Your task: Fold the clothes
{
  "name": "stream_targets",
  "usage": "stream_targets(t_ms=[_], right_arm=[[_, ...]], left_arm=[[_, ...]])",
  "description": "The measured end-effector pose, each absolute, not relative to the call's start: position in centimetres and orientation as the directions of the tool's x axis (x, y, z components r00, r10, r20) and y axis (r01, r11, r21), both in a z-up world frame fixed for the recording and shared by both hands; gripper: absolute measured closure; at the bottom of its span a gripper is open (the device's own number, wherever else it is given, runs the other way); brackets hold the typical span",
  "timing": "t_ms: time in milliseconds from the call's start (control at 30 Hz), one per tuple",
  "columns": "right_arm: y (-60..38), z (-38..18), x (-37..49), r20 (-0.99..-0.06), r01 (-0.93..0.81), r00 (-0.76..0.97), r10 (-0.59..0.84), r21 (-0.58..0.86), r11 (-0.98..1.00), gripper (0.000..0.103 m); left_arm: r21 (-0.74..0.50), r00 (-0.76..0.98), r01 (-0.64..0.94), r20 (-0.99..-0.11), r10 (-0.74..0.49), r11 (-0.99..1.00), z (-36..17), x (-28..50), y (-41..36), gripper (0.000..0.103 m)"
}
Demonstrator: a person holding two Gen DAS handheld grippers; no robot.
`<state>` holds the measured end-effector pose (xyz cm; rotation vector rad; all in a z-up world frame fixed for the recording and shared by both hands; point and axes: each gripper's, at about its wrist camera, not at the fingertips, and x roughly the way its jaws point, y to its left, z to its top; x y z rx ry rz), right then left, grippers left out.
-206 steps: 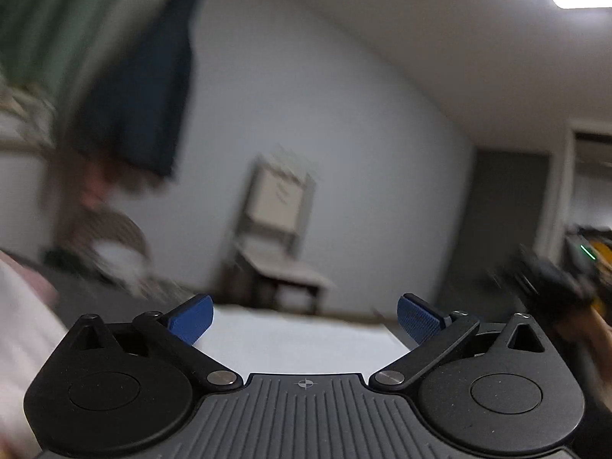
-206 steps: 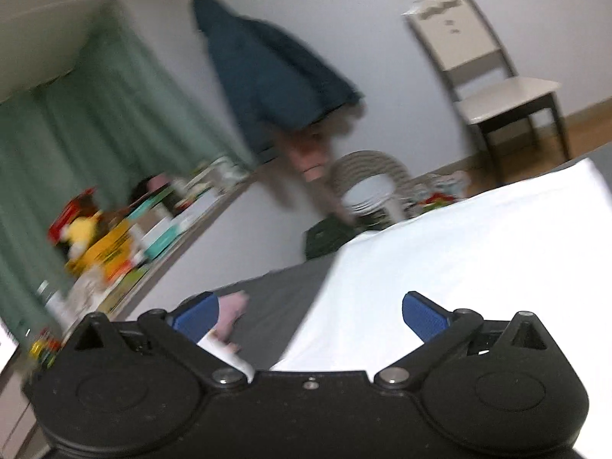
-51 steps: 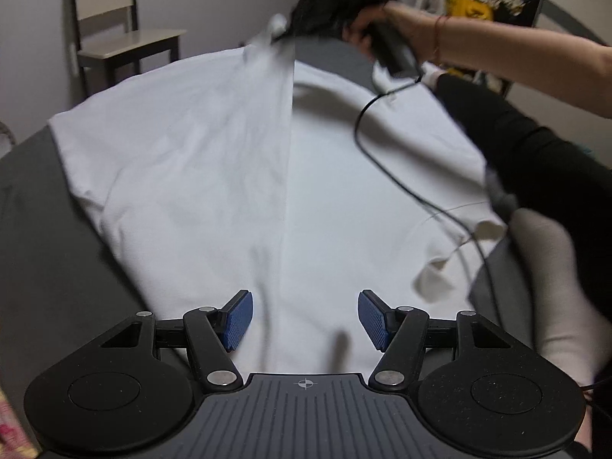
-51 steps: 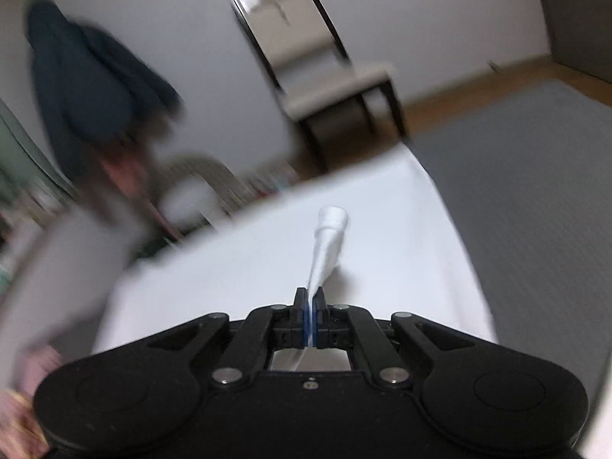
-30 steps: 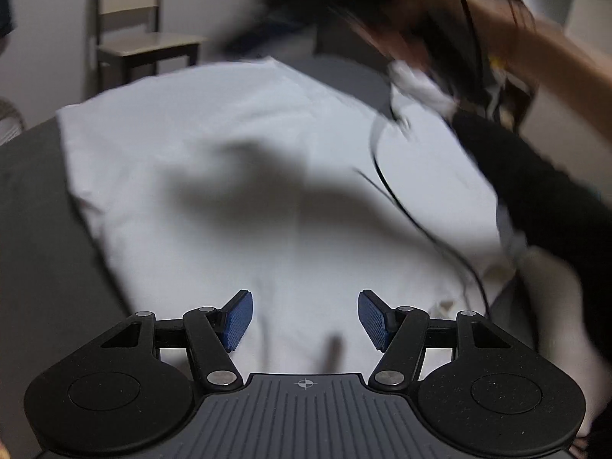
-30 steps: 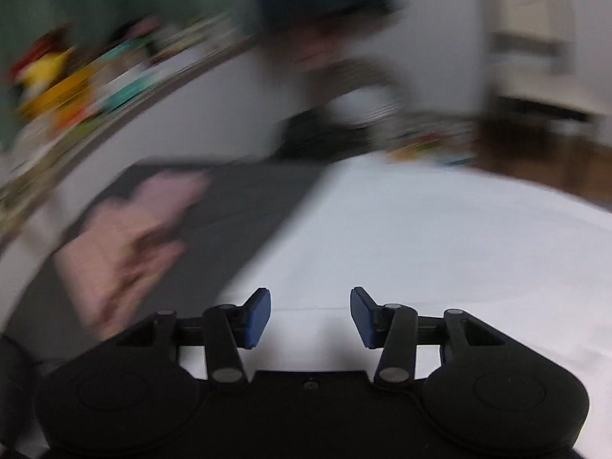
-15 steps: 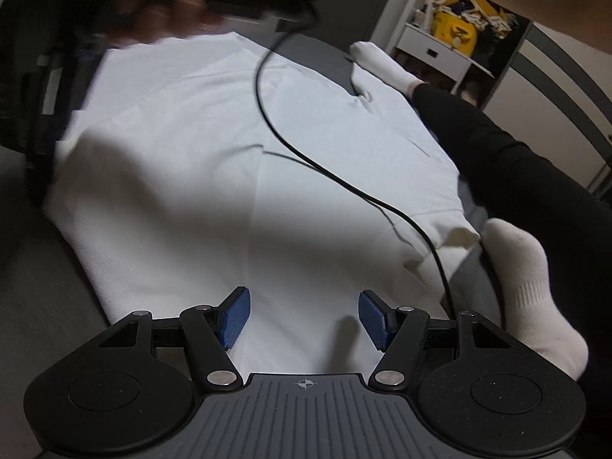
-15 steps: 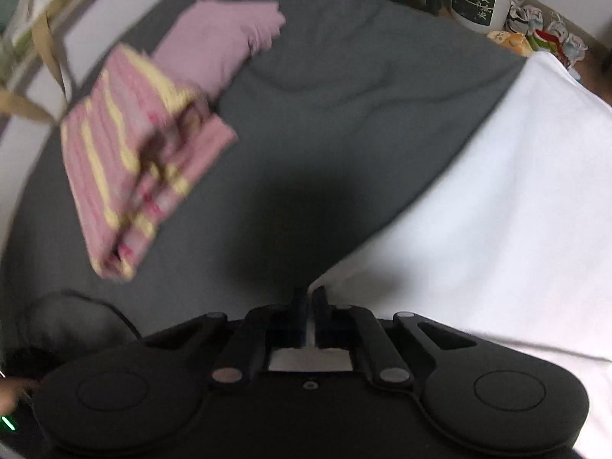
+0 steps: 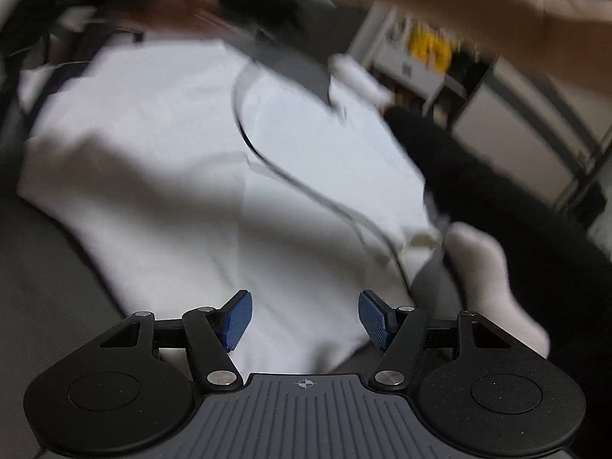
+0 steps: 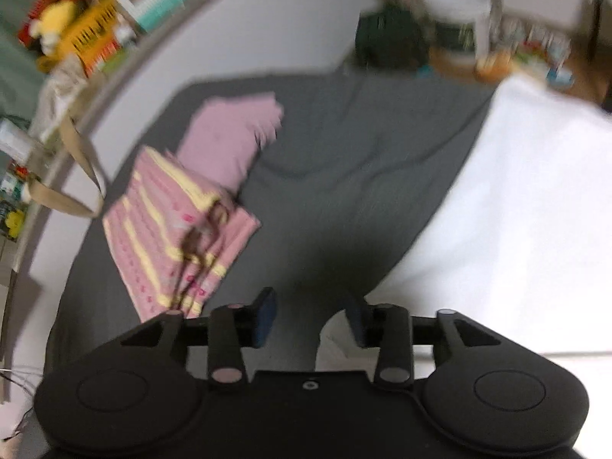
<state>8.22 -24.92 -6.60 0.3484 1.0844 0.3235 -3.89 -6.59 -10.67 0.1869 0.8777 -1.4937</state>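
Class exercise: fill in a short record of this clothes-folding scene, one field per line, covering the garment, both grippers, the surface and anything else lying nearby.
garment: white shirt, spread flat
surface: grey bedcover
left gripper: open, empty, over the shirt's near edge
right gripper: open, empty, at a shirt corner
other clothes: pink striped folded piece, plain pink piece
cable: lies across the shirt
person: white sock

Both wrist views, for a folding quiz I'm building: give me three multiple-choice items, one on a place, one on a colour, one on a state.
1. Where does the white shirt lie?
A. on the dark grey bedding
B. on a chair
C. in a basket

2. What colour is the folded striped cloth?
A. blue and white
B. pink and yellow
C. green

3. How is the right gripper?
A. shut on the shirt
B. shut on nothing
C. open

Key: 1 A, grey bedding borders the shirt; 2 B, pink with yellow stripes; 3 C, its pads stand apart.
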Motion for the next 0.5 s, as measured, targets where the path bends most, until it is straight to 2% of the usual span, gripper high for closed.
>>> stream_targets(t_ms=[133, 233, 300, 400, 500], right_arm=[[-26.2, -4.5, 1.1, -0.774, -0.036, 0.497, 0.393, 0.434, 0.9, 0.045], [-25.9, -6.0, -3.9, -0.776, 0.068, 0.496, 0.391, 0.483, 0.873, 0.044], [-25.3, -8.1, -6.7, -0.766, 0.141, 0.494, 0.412, 0.538, 0.831, 0.044], [-23.9, -11.7, -10.0, -0.727, 0.235, 0.512, 0.457, 0.631, 0.74, 0.048], [-22.9, -14.7, -11.7, -0.657, 0.338, 0.579, 0.483, 0.732, 0.591, 0.049]], left_arm=[[-0.427, 0.049, 0.851, -0.514, -0.856, 0.305, -9.1, -0.6, -2.9, 0.04], [-0.462, 0.284, 0.693, -0.53, -0.799, 0.553, -9.2, 2.0, -0.9, 0.04], [-0.516, 0.37, 0.568, -0.537, -0.758, 0.642, -9.5, 3.2, 0.3, 0.04], [-0.573, 0.437, 0.472, -0.507, -0.743, 0.67, -9.8, 3.7, 1.6, 0.04], [-0.587, 0.465, 0.448, -0.491, -0.737, 0.674, -9.6, 3.6, 1.7, 0.04]])
